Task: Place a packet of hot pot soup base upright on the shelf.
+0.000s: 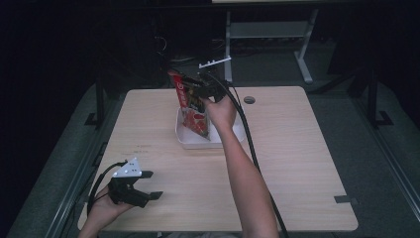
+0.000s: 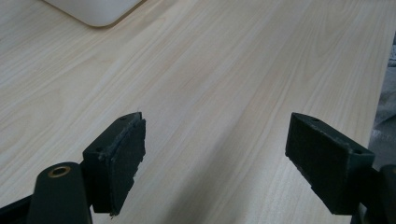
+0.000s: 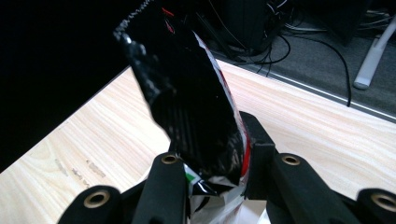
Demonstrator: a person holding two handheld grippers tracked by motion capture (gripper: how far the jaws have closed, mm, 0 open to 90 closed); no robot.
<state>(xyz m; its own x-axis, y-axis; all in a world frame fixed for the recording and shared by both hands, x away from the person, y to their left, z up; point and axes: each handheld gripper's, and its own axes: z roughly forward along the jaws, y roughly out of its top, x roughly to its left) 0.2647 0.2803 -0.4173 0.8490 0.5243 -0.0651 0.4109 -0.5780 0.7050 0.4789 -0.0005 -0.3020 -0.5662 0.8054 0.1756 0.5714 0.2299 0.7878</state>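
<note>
Across the middle of the high view, the light wooden table (image 1: 297, 163) is stretching wide, the biggest thing out there, sitting on a grey carpeted floor (image 1: 391, 144) with dark surroundings and white metal desk legs (image 1: 302, 54) beyond its far edge. Toward the far centre of that table, a white tray (image 1: 190, 140) is sitting, and one rounded corner of it is peeking into the left gripper view (image 2: 95, 11). Over the tray now, the person's right forearm (image 1: 242, 173) is reaching up from the bottom edge, and the right gripper (image 1: 200, 91) is clamping its jaws on a red snack bag (image 1: 190, 106), holding it by the upper part while the bag is hanging upright with its lower end down inside the tray; whether it is touching the tray floor I cannot tell. Riding along in the right gripper view, the bag (image 3: 187, 107) is rising dark and glossy between the two black jaws, its crimped top edge pointing up and away, and the right gripper (image 3: 212, 163) is squeezing it narrowly at the pinch. Down at the near left corner of the table, the left gripper (image 1: 151, 184) is resting low in the person's left hand (image 1: 101, 210), well apart from the tray, its jaws standing wide with only bare wood between them, just as the left gripper view (image 2: 215, 149) is showing. Smallest of all, a round cable hole (image 1: 249, 99) is sitting near the far edge.
</note>
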